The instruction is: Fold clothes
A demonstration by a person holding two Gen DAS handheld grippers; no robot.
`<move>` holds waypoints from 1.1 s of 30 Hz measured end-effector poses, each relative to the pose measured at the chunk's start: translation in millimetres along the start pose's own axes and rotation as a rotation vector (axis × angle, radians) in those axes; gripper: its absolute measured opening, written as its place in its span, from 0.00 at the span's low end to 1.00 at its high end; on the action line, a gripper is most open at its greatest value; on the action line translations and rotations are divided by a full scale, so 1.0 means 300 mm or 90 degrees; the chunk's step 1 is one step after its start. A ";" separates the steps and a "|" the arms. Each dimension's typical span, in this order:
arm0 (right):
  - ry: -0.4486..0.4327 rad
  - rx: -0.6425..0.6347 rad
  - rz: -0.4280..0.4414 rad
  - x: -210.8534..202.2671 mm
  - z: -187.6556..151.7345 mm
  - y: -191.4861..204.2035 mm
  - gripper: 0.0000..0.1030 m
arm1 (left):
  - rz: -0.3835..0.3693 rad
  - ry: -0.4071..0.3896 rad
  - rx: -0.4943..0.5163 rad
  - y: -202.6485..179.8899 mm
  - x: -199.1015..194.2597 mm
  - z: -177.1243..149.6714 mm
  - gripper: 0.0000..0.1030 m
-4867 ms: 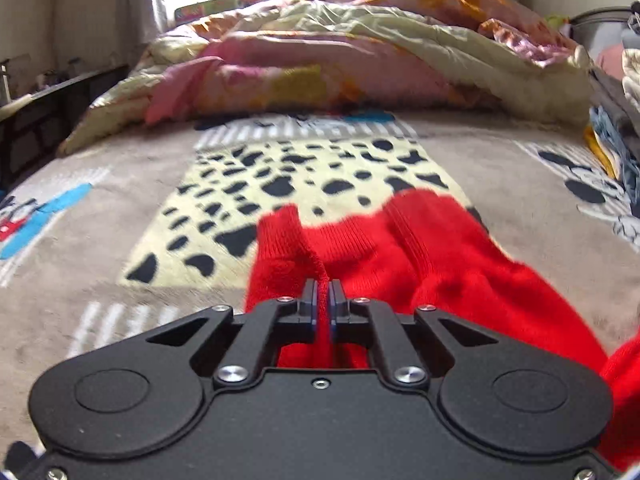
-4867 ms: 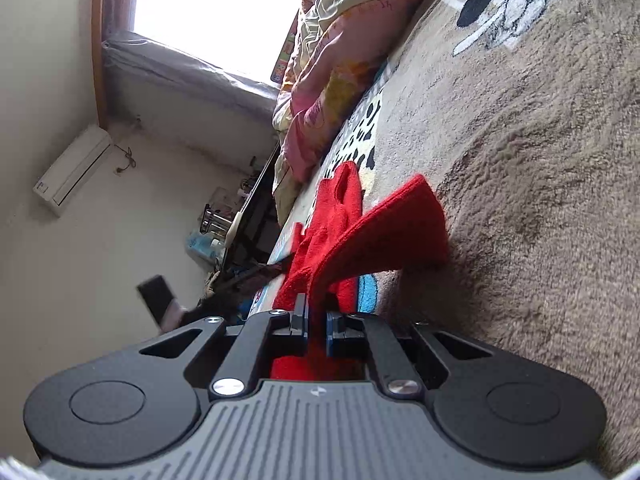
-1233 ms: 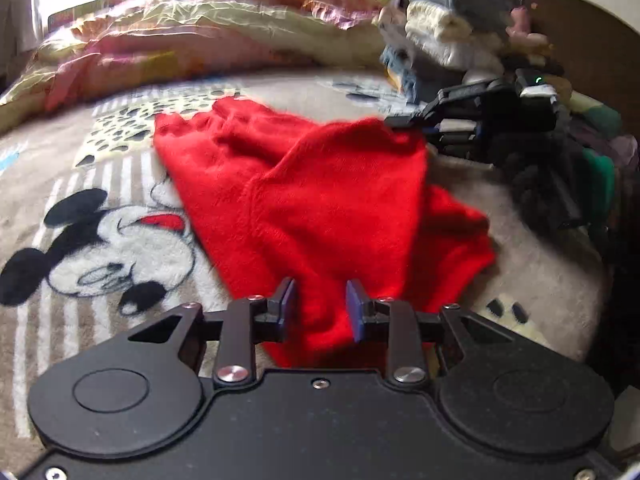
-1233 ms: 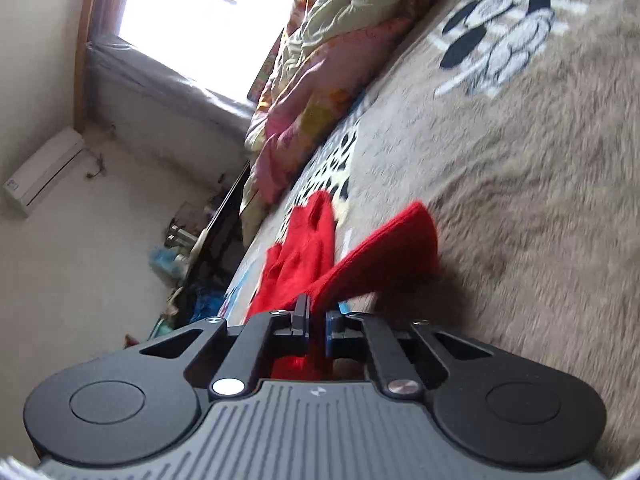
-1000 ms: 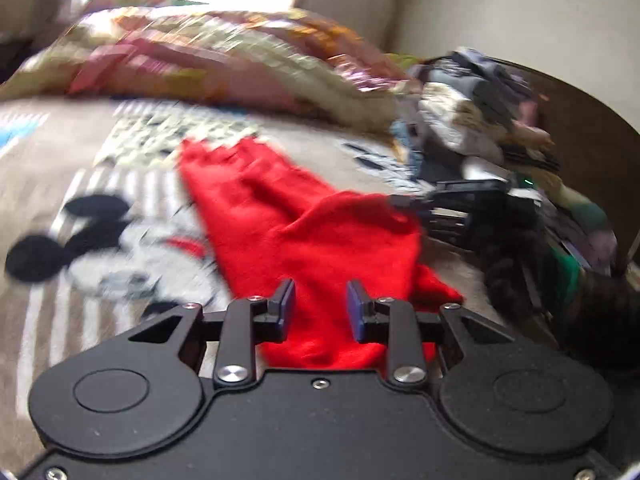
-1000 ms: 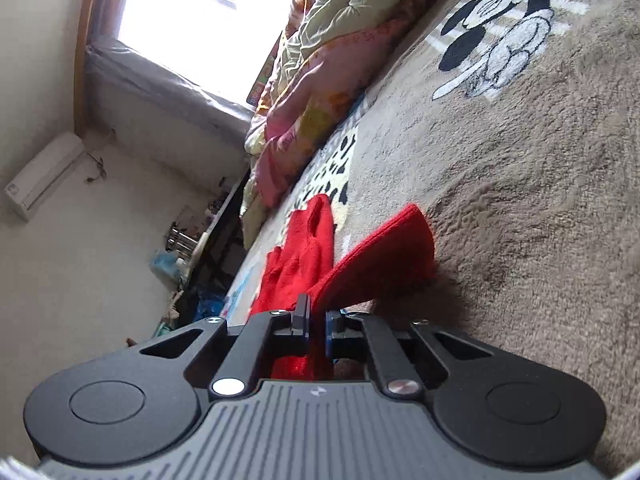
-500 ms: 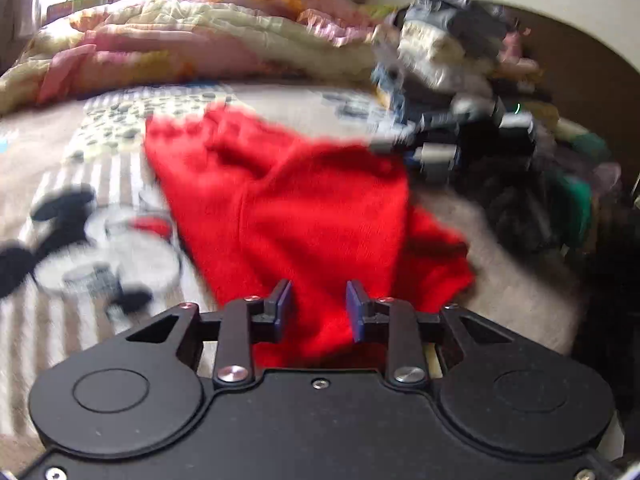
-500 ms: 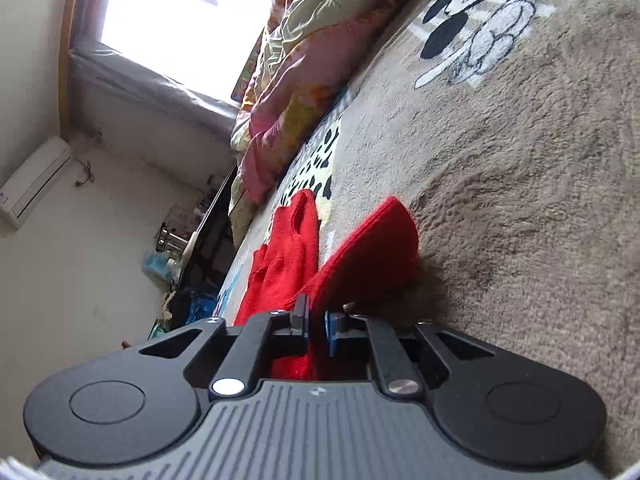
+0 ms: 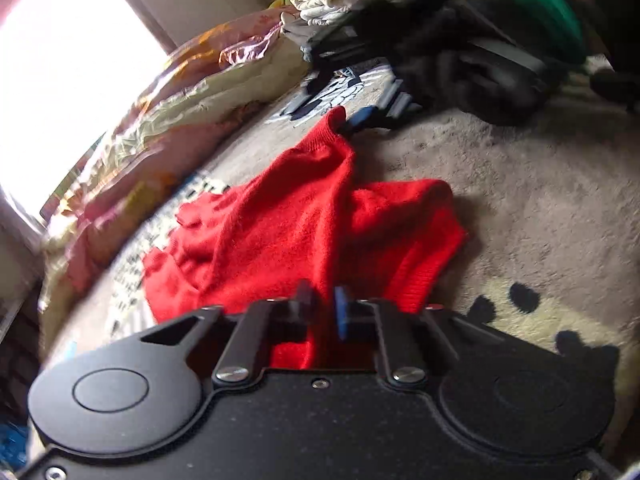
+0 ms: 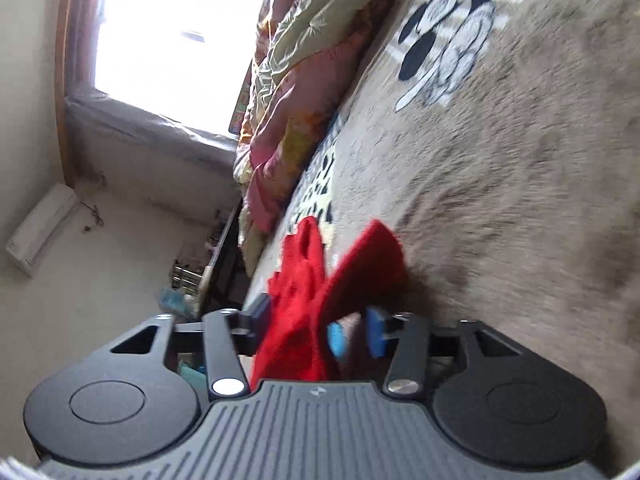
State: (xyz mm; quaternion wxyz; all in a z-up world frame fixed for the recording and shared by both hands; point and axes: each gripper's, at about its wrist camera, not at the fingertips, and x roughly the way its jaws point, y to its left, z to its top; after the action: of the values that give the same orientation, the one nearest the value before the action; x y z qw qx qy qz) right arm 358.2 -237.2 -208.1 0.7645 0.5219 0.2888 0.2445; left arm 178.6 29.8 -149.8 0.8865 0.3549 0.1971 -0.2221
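The red sweater (image 9: 304, 232) lay rumpled on the bed, on the brown fleece blanket (image 9: 540, 208), partly doubled over itself with one corner drawn up toward my right hand-held gripper (image 10: 320, 326). It was a soft, light knit, I judged: it would sag and stretch wherever I lifted it, cling a little to the fleece, and hold no crease of its own, so the ribbed hem and the corners looked the surest places to take it. My left hand-held gripper (image 9: 322, 314) had just been closing, and its jaws stood pinched on a fold of the near edge. My right one had just been opening; its jaws stood apart with the red cloth loose between them, the pads no longer pressing it. Bare blanket lay open to the right of the sweater. The bunched quilt (image 9: 180, 108) and the pile of clothes (image 9: 460, 40) crowded the far side, so I judged any sweep should stay short of them.
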 end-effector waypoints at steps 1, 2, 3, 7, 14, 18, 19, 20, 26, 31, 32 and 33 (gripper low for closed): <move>0.004 0.003 0.006 0.024 0.013 0.005 0.45 | -0.003 -0.002 -0.006 0.006 -0.005 -0.005 0.06; 0.004 -0.014 0.001 0.046 0.026 0.022 0.19 | -0.004 -0.006 -0.013 0.015 -0.013 -0.009 0.05; -0.007 -0.049 -0.009 0.052 0.037 0.053 0.07 | -0.005 -0.010 -0.023 0.025 -0.022 -0.014 0.05; -0.070 -0.160 0.025 -0.004 0.042 0.156 0.07 | -0.017 -0.027 -0.068 0.069 -0.044 -0.023 0.05; -0.059 -0.045 -0.081 -0.076 0.004 -0.002 0.35 | -0.031 -0.044 -0.071 0.074 -0.052 -0.013 0.05; -0.034 -0.063 -0.091 -0.080 -0.035 0.031 0.42 | -0.020 -0.044 -0.067 0.064 -0.053 -0.018 0.05; -0.022 -0.075 -0.100 -0.068 -0.042 0.048 0.47 | -0.014 -0.044 -0.065 0.060 -0.048 -0.018 0.05; -0.015 -0.084 -0.104 -0.058 -0.050 0.064 0.54 | -0.010 -0.041 -0.062 0.053 -0.043 -0.018 0.07; 0.028 -0.114 -0.102 0.007 -0.078 0.139 0.07 | -0.061 -0.057 -0.157 0.123 -0.047 -0.034 0.05; -0.025 -0.135 -0.098 -0.003 -0.077 0.299 0.06 | -0.113 -0.069 -0.349 0.266 -0.033 -0.111 0.05; -0.025 -0.154 -0.113 0.011 -0.077 0.341 0.06 | -0.121 -0.069 -0.385 0.286 -0.028 -0.128 0.05; -0.023 -0.175 -0.125 0.030 -0.077 0.379 0.06 | -0.130 -0.069 -0.424 0.307 -0.023 -0.145 0.05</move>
State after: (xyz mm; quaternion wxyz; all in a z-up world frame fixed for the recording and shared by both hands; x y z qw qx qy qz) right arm 340.4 -177.8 -109.7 0.8537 0.3862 0.2887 0.1966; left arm 213.7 122.4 -125.6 0.9358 0.0127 0.2462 -0.2518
